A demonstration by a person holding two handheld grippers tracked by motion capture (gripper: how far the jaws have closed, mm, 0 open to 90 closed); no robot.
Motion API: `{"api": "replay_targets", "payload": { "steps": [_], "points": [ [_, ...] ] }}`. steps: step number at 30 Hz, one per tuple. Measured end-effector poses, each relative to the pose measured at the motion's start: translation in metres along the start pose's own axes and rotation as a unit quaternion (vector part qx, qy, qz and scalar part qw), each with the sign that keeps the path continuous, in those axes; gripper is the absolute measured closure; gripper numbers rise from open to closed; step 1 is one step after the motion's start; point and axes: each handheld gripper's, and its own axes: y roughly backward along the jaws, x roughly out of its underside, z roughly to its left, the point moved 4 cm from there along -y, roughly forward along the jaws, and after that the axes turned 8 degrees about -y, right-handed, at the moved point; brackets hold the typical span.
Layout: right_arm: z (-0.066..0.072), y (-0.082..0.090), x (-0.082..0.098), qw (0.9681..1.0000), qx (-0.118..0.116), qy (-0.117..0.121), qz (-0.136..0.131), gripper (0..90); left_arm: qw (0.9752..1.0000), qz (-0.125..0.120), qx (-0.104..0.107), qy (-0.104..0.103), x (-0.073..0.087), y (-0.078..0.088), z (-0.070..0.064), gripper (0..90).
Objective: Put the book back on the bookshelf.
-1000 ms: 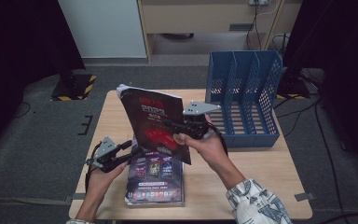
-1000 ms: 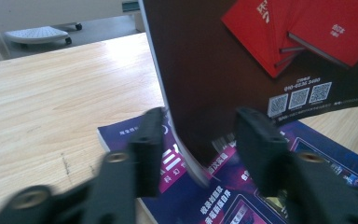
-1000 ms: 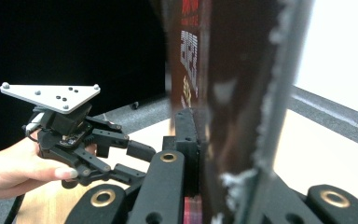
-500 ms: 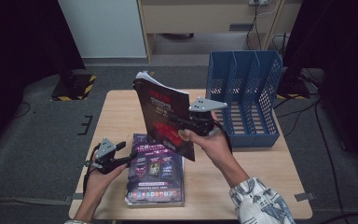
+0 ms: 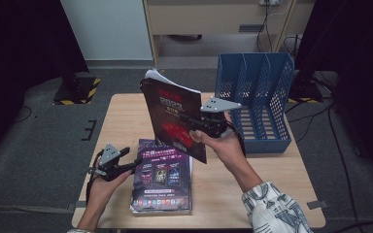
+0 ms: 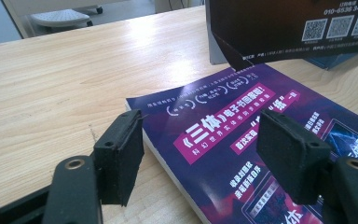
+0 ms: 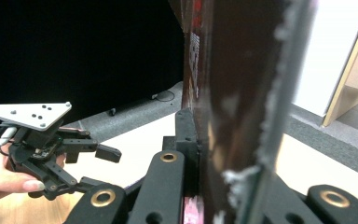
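Above the table (image 5: 126,121), your right gripper (image 5: 194,122) clamps the dark magazine (image 5: 175,116) upright beside the blue file rack (image 5: 262,97); its far jaw is hidden behind pages. Your left gripper (image 5: 133,162), jaws just opened and empty, hovers at the purple magazine (image 6: 242,140), partly cut off.

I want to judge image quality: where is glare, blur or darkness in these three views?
High view: dark side edges, table evenly lit. Left gripper view: glare on the wood, purple magazine sharp. Right gripper view: the held magazine is close and blurred, with black background at left.
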Motion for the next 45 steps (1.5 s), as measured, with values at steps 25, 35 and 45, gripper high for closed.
{"api": "replay_targets", "payload": {
  "steps": [25, 35, 45],
  "points": [
    [-0.012, 0.005, -0.022, 0.9996, 0.025, 0.009, -0.009, 87.0, 0.9994, 0.022, -0.021, 0.016, 0.006, -0.004, 0.006, 11.6],
    [-0.015, 0.011, -0.027, 0.9994, 0.030, 0.012, -0.013, 87.0, 0.9987, 0.040, -0.027, 0.017, 0.011, -0.006, 0.009, 6.5],
    [-0.019, 0.019, -0.029, 0.9992, 0.034, 0.006, -0.019, 87.0, 0.9983, 0.046, -0.033, 0.016, 0.012, -0.005, 0.010, 6.8]
  ]
}}
